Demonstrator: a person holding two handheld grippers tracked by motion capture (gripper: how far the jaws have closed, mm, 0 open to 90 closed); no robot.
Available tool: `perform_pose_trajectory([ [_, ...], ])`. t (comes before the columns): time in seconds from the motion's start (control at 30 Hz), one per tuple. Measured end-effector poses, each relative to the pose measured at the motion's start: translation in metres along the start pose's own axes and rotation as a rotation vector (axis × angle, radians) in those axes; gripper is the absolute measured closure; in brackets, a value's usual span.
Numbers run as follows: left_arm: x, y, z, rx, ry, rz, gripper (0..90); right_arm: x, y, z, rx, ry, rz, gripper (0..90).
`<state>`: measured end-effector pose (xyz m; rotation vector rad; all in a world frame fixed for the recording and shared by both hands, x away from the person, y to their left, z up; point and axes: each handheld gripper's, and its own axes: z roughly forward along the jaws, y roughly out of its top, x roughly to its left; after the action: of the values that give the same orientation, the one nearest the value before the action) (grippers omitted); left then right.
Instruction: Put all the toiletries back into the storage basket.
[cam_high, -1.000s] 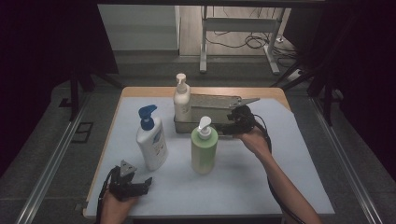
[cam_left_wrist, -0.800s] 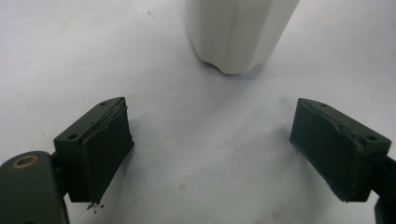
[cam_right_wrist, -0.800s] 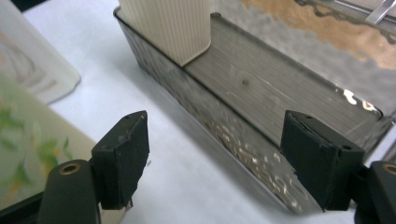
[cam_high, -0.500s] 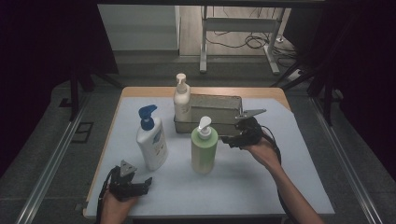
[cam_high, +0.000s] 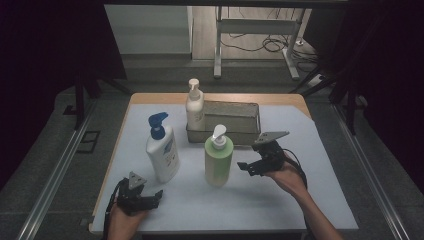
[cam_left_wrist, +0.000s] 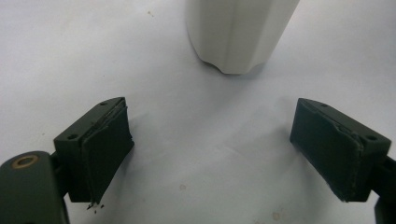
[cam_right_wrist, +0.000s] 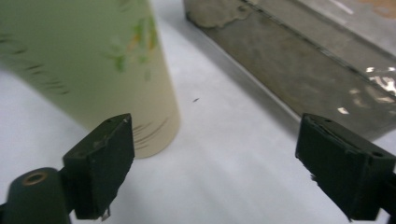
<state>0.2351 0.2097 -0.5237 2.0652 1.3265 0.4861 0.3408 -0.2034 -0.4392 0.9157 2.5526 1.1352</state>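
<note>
Standing just beside right gripper's (cam_high: 243, 166) spread fingers (cam_right_wrist: 100, 163): green bottle (cam_high: 218, 161).

Lighting, high view: dim room, black surround; the pale white table cover (cam_high: 310, 195) is the brightest area, evenly lit from above with soft, short shadows. Right gripper view: the pale green plastic bottle (cam_right_wrist: 88, 60) is motion-blurred, its print smeared; small glare spots on the dull grey metal tray (cam_right_wrist: 299, 70). Left gripper view: sharp, with faint shadows beneath the white plastic bottle base (cam_left_wrist: 236, 32).
</note>
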Motion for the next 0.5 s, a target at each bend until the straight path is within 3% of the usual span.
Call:
perform_pose_trajectory([
  [0.27, 0.000, 0.000, 0.000, 0.000, 0.000, -0.001, 11.9, 0.020, 0.002, 0.002, 0.001, 0.060, -0.032, 0.1],
  [0.5, 0.000, 0.000, 0.000, -0.003, 0.000, -0.004, 12.0, 0.033, 0.011, 0.006, -0.012, 0.080, -0.056, 0.0],
])
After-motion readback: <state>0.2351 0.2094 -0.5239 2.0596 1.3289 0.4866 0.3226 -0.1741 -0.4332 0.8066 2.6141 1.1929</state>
